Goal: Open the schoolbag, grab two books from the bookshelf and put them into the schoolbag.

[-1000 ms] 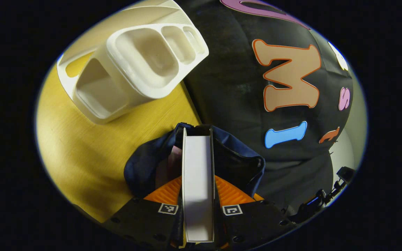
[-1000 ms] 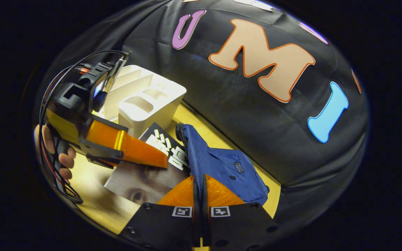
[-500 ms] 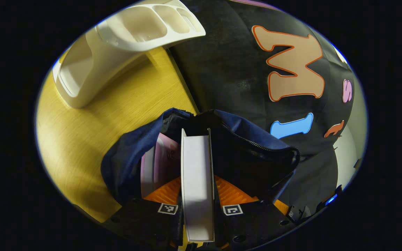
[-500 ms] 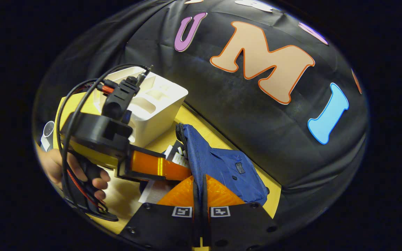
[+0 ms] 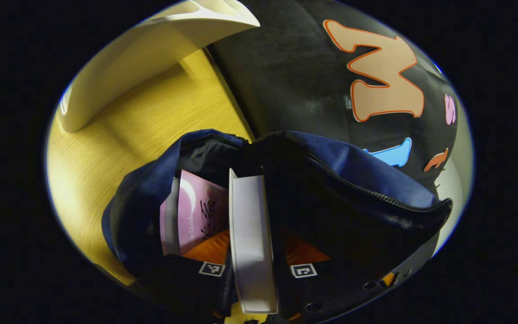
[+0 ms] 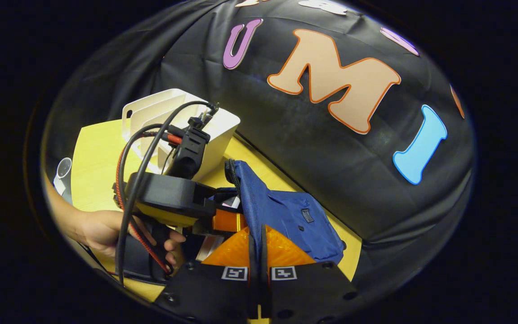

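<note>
- Yellow wooden table [image 5: 119,135]: bears everything below.
- White plastic bookshelf [image 6: 216,130]: at the table's back edge.
- Navy fabric schoolbag [image 5: 358,180]: mouth open, pink-covered book [image 5: 196,211] inside.
- White-edged book [image 5: 250,243]: clamped by left gripper [image 5: 253,252], partly inside the bag.
- Right gripper [image 6: 257,247]: fingers pinched on the bag's rim.

Blue schoolbag [image 5: 358,180] gapes open — pink book [image 5: 196,211], white-edged book [image 5: 250,238] inside.

White book [image 5: 249,243] between tongs [image 5: 253,252], inside open schoolbag [image 5: 353,171].
</note>
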{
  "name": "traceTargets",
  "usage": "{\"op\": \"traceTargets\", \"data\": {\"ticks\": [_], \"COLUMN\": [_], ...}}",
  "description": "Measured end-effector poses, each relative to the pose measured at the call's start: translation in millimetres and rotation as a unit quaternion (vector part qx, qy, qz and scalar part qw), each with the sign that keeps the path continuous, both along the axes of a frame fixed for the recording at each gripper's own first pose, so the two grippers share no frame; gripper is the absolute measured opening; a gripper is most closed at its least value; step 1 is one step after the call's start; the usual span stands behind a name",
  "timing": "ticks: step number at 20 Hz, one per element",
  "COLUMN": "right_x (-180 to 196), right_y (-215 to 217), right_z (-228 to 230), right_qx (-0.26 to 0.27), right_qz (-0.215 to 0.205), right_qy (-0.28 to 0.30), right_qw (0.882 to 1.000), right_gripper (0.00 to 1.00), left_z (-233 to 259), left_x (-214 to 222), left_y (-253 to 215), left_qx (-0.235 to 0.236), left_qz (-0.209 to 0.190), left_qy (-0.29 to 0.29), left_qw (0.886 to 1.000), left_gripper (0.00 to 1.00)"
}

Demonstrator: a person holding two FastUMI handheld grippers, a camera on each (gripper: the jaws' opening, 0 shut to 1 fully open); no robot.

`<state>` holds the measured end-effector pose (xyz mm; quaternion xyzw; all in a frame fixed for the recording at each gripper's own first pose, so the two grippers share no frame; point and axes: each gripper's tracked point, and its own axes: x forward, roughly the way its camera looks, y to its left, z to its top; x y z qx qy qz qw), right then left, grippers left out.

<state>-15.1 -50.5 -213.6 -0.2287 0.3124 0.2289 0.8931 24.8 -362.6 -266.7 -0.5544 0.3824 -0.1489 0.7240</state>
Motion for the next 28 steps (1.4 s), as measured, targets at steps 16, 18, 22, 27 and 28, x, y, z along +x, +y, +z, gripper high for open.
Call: {"op": "traceTargets", "data": {"ticks": [16,18,22,27,28], "right_x": [9,7,-8,-5,-4], "right_y": [-5,-3,22,55,59], "right_z": [1,0,1,41,47], "right_qx": [0.013,0.01,0.04,0.109,0.126], "right_qz": [-0.037,-0.038,-0.029,-0.051,-0.062], "right_qy": [0.001,0.002,0.011,-0.041,-0.049], "right_qw": [0.999,0.999,0.999,0.992,0.989], "right_gripper": [0.05,0.1,0.55,0.97,0.97], "left_z": [81,98,129,175,183], "left_x": [-19,-18,-11,-3,-2], "left_y": [102,122,166,221,227], "left_qx": [0.159,0.179,0.241,0.304,0.313], "left_qz": [0.028,0.035,0.038,0.053,0.054], "left_qy": [-0.129,-0.152,-0.202,-0.269,-0.281], "left_qw": [0.978,0.971,0.949,0.912,0.906], "left_gripper": [0.68,0.69,0.69,0.69,0.69]}}
